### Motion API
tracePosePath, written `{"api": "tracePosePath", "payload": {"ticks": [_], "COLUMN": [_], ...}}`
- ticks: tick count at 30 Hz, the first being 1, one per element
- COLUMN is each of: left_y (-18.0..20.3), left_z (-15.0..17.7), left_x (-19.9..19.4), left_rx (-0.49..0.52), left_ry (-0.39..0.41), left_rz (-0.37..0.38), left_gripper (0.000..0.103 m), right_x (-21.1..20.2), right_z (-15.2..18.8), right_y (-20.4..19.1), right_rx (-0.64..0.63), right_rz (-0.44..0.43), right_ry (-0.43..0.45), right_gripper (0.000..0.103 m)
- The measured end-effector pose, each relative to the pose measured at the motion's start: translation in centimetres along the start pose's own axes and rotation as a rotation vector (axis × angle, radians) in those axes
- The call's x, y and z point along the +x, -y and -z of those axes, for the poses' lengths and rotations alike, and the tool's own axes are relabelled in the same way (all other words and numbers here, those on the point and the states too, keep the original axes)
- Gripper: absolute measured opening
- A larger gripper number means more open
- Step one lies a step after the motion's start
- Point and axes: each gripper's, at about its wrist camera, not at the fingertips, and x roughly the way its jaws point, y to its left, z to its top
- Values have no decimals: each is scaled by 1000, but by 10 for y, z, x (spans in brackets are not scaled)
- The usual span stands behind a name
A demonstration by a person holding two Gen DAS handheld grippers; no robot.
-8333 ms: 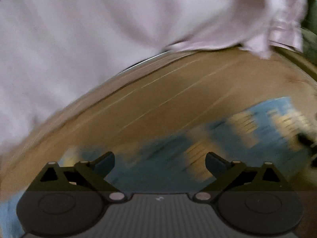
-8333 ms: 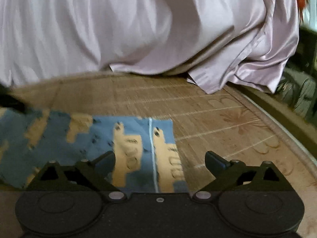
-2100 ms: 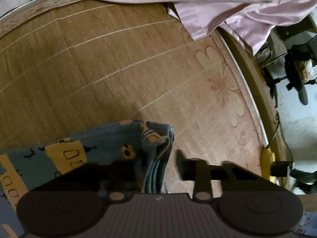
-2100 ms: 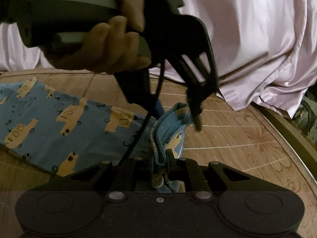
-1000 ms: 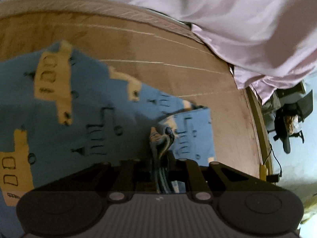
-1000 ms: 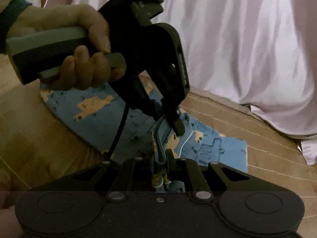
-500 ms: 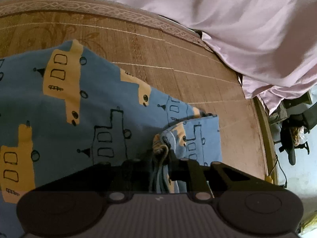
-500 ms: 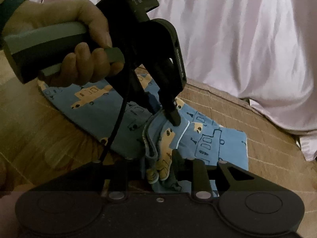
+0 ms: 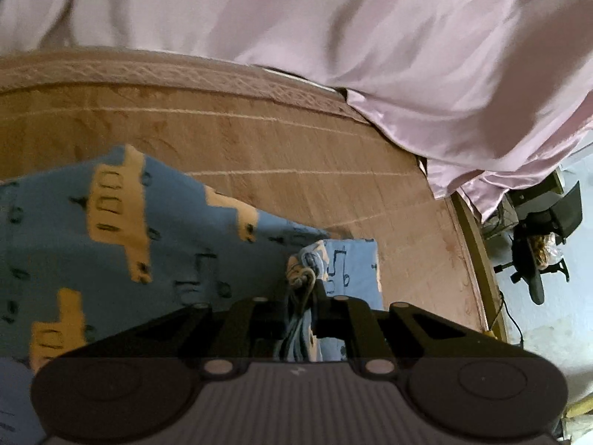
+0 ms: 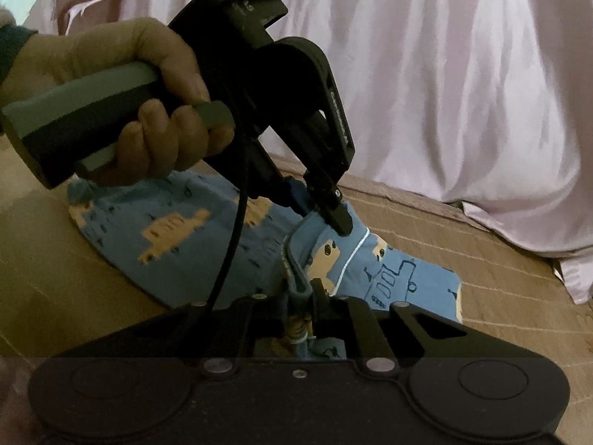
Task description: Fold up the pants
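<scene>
Blue pants (image 9: 155, 230) printed with yellow vehicles lie on a woven mat, one end lifted and doubled over the rest. My left gripper (image 9: 301, 296) is shut on a bunched edge of the cloth. My right gripper (image 10: 302, 296) is likewise shut on a fold of the pants (image 10: 178, 230) close to the camera. In the right wrist view a hand holds the left gripper (image 10: 326, 207), whose fingers pinch the same raised edge a short way beyond my right one. The cloth inside both jaws is hidden.
The woven bamboo mat (image 9: 296, 155) covers the surface, with a patterned border at the far side. A pale pink satin sheet (image 9: 370, 37) drapes along the back and right. Past the mat's right edge stand a dark chair and clutter (image 9: 541, 237) on the floor.
Both grippers, empty and open long ago, closed on the pants' edge and have carried it across over the laid-out part. In the last half second the cloth has shifted only a little.
</scene>
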Motion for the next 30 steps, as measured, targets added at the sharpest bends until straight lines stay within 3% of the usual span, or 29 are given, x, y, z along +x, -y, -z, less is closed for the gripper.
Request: {"api": "tracePosePath", "payload": {"ticks": [16,18,19,21,22,23,25,27,29,30], "left_y": [-73,-79,-81,-83,-82,-80,-73,-63,-51,-46], "left_z": [-2,0,2,7,9,11,17,25,36,40], "left_x": [-41,-39,-39,-45,-48,-52,-57,-63,-63,-63], "left_rx": [-37,-43,-48,-44,-37,-26,-7,30,71,90], "left_ry": [43,32,31,49,62,77,113,166,210,222], "left_rz": [-95,-123,-135,-151,-160,-173,-210,-247,-273,-283], "left_gripper": [13,21,25,48,54,62,69,81,87,87], "right_x": [43,54,57,55,51,47,32,16,11,12], "right_z": [-30,-28,-26,-24,-23,-22,-18,-14,-6,-1], "right_y": [-63,-69,-72,-69,-66,-60,-43,-23,-5,6], "right_rx": [-99,-114,-121,-124,-122,-119,-105,-117,-138,-143], "right_rz": [-171,-192,-212,-224,-226,-227,-205,-125,-27,36], "right_ry": [-22,-54,-76,-63,-52,-38,19,63,62,42], "right_gripper": [11,13,17,24,36,56,73,82,93,93]}}
